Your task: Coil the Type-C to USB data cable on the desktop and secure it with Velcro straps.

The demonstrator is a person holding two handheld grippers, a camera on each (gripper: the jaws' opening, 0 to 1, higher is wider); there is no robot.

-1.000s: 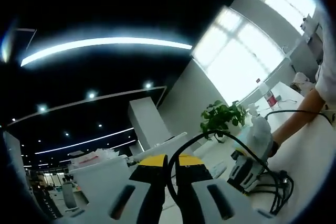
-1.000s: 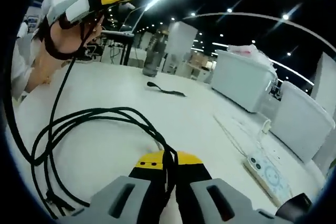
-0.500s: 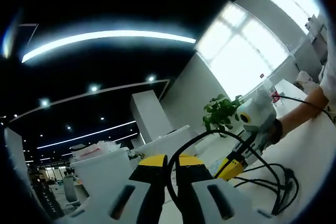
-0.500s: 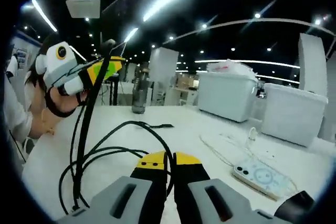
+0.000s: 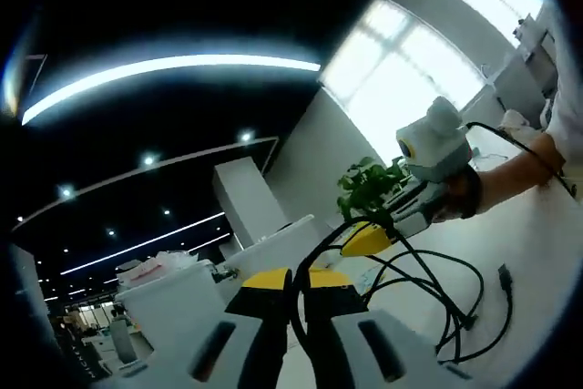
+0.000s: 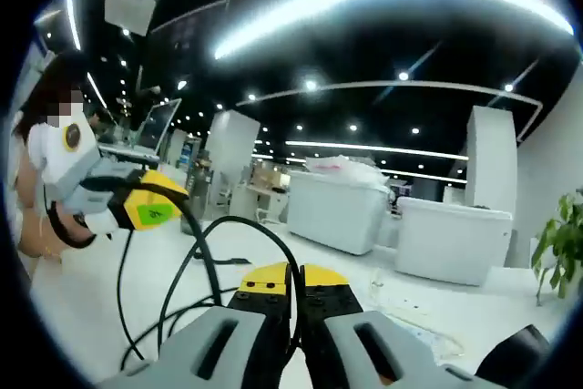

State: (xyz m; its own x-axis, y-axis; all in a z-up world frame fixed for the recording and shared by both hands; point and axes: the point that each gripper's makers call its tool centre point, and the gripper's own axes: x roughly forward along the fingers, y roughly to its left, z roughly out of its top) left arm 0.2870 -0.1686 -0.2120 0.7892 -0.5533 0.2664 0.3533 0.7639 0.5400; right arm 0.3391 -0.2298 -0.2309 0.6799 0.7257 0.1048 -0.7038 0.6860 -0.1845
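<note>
The black cable point(image 6: 202, 245) hangs in several loose loops above the white desktop point(image 6: 82, 298). My right gripper point(image 6: 291, 277) is shut on a strand that arches up from its yellow tips. The left gripper point(image 6: 157, 208) comes in from the left, yellow tips shut on another strand. In the left gripper view, my left gripper point(image 5: 291, 281) is likewise shut on the cable point(image 5: 428, 284), and the right gripper point(image 5: 367, 240) hovers ahead, pinching the top of the loops. A free plug end point(image 5: 504, 272) dangles low. A thin dark strap point(image 6: 230, 260) lies on the desk beyond the loops.
A person's forearm point(image 5: 519, 170) holds the right gripper. White bins point(image 6: 339, 214) stand behind the desk, and a thin white cord point(image 6: 428, 342) lies to the right. A potted plant point(image 5: 369, 185) and bright windows are at the far side.
Both grippers have risen off the desk with the cable, lifting the loops into the air. The two grippers have drawn nearer to each other and both views have tilted upward.
</note>
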